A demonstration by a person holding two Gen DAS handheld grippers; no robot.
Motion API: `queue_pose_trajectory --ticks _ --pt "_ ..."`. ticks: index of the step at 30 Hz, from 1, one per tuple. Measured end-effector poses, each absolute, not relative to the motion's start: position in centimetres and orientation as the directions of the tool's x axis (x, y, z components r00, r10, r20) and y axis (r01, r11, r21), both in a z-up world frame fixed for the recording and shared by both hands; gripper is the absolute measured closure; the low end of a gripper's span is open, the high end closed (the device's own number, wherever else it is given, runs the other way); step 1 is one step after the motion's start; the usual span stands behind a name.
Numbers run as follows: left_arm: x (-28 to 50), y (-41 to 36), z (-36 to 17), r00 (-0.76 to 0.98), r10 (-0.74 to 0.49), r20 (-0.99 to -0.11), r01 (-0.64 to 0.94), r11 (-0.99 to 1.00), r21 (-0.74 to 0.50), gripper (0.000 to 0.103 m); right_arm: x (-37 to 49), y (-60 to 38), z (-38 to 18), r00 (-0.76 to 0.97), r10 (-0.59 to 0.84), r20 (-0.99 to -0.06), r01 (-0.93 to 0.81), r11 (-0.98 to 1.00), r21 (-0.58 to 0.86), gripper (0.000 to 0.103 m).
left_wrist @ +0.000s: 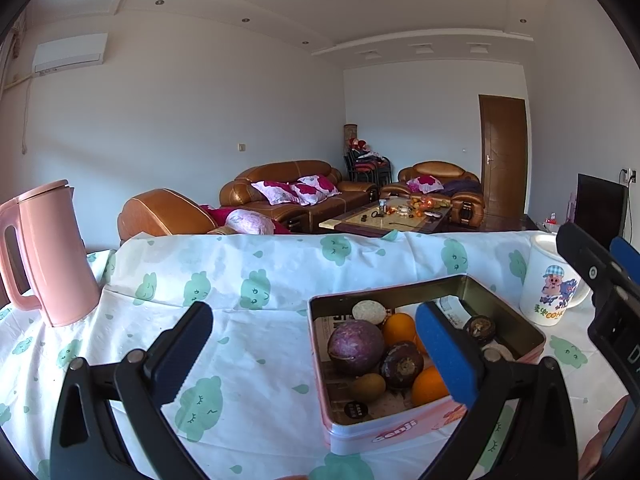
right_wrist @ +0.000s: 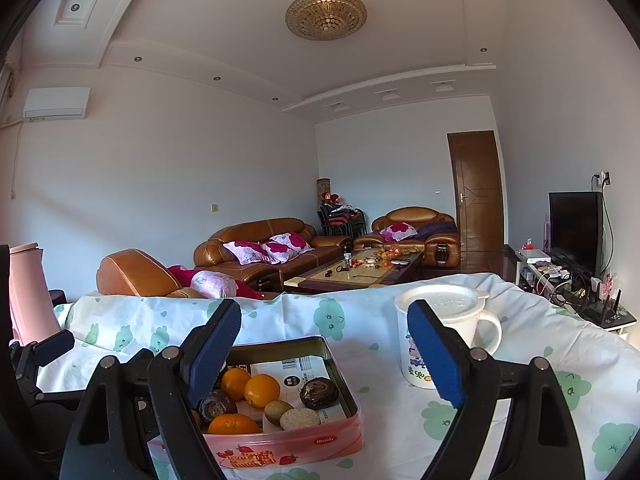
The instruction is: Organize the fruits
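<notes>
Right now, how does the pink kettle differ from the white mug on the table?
The pink kettle is tall, plain and tapers toward its top; the white mug is shorter and carries a cartoon print. The kettle stands at the table's left side, the mug at the right, beside the tin of fruit. Both stand upright, have a handle and are covered by a lid.

An open pink tin (left_wrist: 424,426) sits on the worktop, its inside metal-coloured and lined with printed paper. It holds the fruit: a big purple round one (left_wrist: 355,345) at the left, three oranges (left_wrist: 398,328), two dark brown wrinkled fruits (left_wrist: 401,364) and a third (left_wrist: 479,327) apart at the right wall, a kiwi (left_wrist: 369,387) near the front, and a pale round piece (left_wrist: 369,311) at the back.
</notes>
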State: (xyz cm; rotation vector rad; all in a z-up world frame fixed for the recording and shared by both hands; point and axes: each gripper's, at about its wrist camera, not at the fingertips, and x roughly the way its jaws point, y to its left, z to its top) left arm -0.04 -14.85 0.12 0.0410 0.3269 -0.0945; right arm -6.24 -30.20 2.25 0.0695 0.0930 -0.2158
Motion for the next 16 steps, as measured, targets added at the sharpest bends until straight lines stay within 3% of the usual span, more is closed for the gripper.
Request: queue_pose_trajectory --ticks 16 --pt "0.05 -14.72 0.19 0.939 -0.095 -0.331 0.108 0.994 0.021 0.000 -5.98 -30.22 2.11 0.970 -0.211 -0.118 0.219 0.974 0.064 0.016"
